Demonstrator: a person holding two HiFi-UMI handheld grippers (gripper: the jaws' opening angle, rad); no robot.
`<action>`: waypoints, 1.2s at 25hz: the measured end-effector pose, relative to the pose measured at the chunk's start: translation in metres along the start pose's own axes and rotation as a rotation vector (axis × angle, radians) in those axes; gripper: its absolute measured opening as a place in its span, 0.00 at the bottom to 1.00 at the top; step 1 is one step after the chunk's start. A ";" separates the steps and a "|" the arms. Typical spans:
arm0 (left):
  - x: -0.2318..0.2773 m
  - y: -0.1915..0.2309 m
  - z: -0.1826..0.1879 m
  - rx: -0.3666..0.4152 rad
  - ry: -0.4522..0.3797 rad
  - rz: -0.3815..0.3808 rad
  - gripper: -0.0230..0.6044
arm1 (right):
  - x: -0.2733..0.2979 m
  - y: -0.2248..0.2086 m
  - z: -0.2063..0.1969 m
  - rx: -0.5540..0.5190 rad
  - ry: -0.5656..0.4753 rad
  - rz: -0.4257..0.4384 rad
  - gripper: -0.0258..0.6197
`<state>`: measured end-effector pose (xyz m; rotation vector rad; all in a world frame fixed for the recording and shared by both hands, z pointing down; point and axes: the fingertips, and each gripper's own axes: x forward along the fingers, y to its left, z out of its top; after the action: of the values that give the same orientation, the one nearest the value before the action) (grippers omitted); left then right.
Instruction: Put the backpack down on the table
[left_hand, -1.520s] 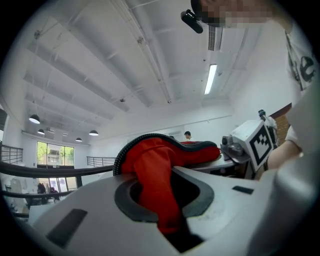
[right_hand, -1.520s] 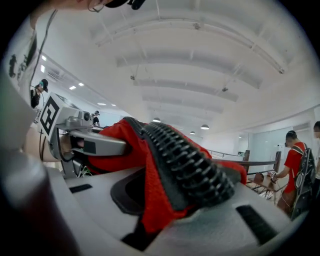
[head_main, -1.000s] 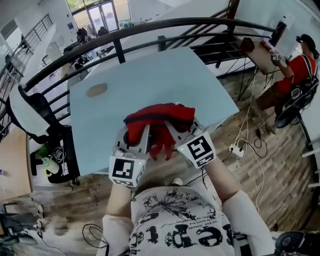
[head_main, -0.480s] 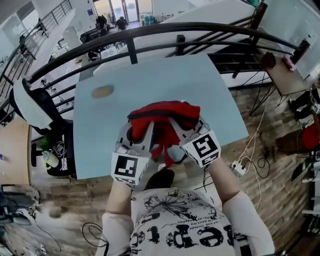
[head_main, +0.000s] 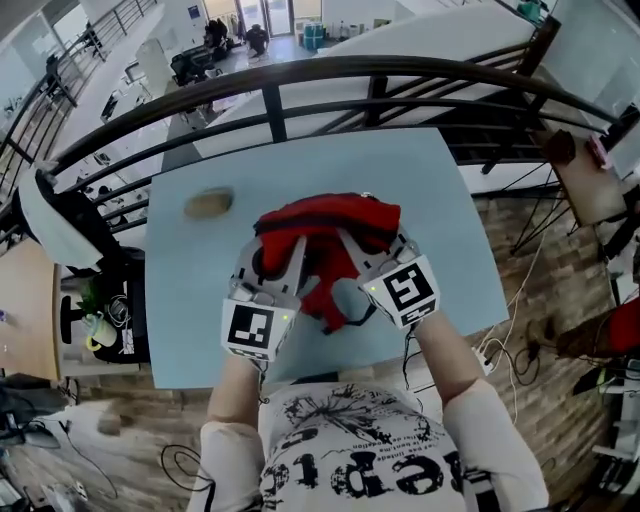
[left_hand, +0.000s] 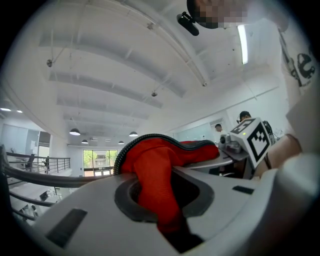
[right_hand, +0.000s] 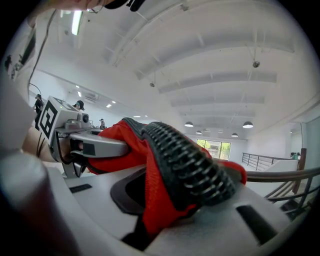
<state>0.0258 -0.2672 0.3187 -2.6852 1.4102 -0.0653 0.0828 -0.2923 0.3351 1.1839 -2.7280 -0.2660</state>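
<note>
A red backpack with black trim hangs between my two grippers above the pale blue table. My left gripper is shut on its red fabric, which bunches between the jaws. On the other side my right gripper is shut on the backpack's red strap and black ribbed edge. Both grippers point level, side by side, over the near half of the table. Red straps dangle below them. Whether the backpack touches the tabletop is hidden.
A small brown object lies at the table's far left. A dark curved railing runs just beyond the far edge. A white chair stands to the left, and cables with a power strip lie on the wooden floor to the right.
Both grippers and the backpack have moved forward from the table's near edge to over its surface. The grip on the backpack is unchanged.
</note>
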 end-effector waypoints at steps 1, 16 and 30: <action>0.010 0.010 -0.002 0.005 -0.009 0.008 0.11 | 0.012 -0.008 -0.001 -0.002 -0.007 0.004 0.09; 0.131 0.137 -0.044 0.019 -0.023 0.064 0.11 | 0.171 -0.094 -0.037 -0.002 -0.010 0.079 0.10; 0.133 0.126 -0.114 -0.089 0.056 0.066 0.12 | 0.171 -0.079 -0.110 0.082 0.075 0.107 0.11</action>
<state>-0.0117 -0.4558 0.4162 -2.7249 1.5525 -0.0747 0.0466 -0.4820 0.4368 1.0407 -2.7483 -0.0957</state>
